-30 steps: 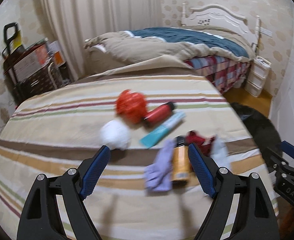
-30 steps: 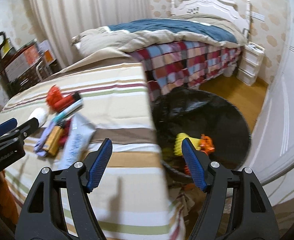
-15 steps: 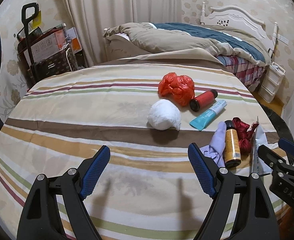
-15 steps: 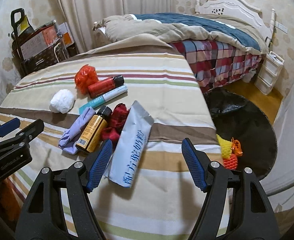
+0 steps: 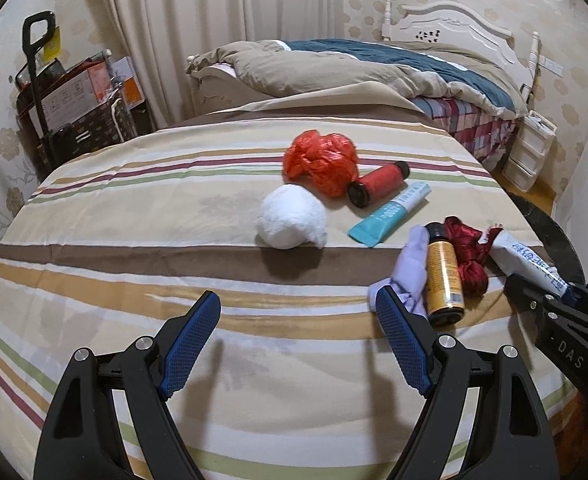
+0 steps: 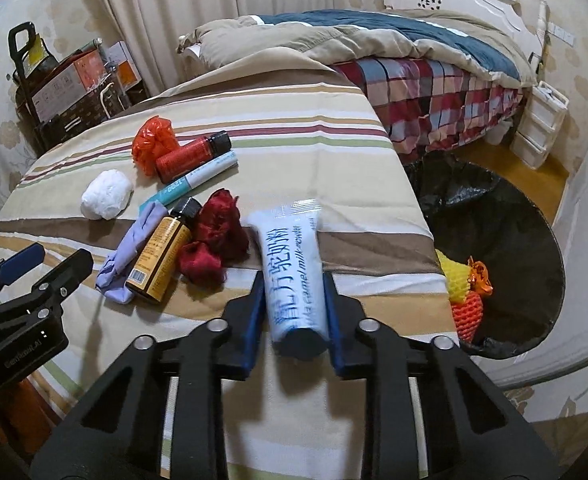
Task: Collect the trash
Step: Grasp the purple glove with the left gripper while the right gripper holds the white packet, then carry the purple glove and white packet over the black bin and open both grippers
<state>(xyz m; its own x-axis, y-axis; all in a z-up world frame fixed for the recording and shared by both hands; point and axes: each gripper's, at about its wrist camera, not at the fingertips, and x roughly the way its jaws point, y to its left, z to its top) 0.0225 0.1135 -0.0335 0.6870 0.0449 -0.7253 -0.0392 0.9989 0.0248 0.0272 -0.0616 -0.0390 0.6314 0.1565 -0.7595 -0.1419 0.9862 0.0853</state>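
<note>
Right gripper (image 6: 294, 308) has its jaws closing on a white milk-powder packet (image 6: 294, 276) with blue print; both blue pads sit against the packet's sides, its near end between them and its far end lying on the striped bedspread (image 6: 294, 120). Left gripper (image 5: 297, 340) hangs wide open over bare bedspread with nothing between its jaws. Taking the amber bottle (image 6: 160, 256) as landmark: it lies on its side on the bedspread, black cap pointing away from the camera. A crumpled lilac cloth (image 6: 128, 256) touches its left flank. A bunched dark red cloth (image 6: 214, 240) lies just to its right, between the bottle and the held packet. Beyond the bottle's cap lies a teal and white tube (image 6: 192, 182), and beyond that a red bottle (image 6: 192, 156) with a black cap, resting against a crumpled orange plastic bag (image 6: 152, 146). A white wad of paper (image 6: 106, 200) sits well to the bottle's left. Far right of the bottle, off the bed's edge, stands a bin lined with a black bag (image 6: 505, 216); yellow and orange foam netting (image 6: 463, 292) lies inside.
</note>
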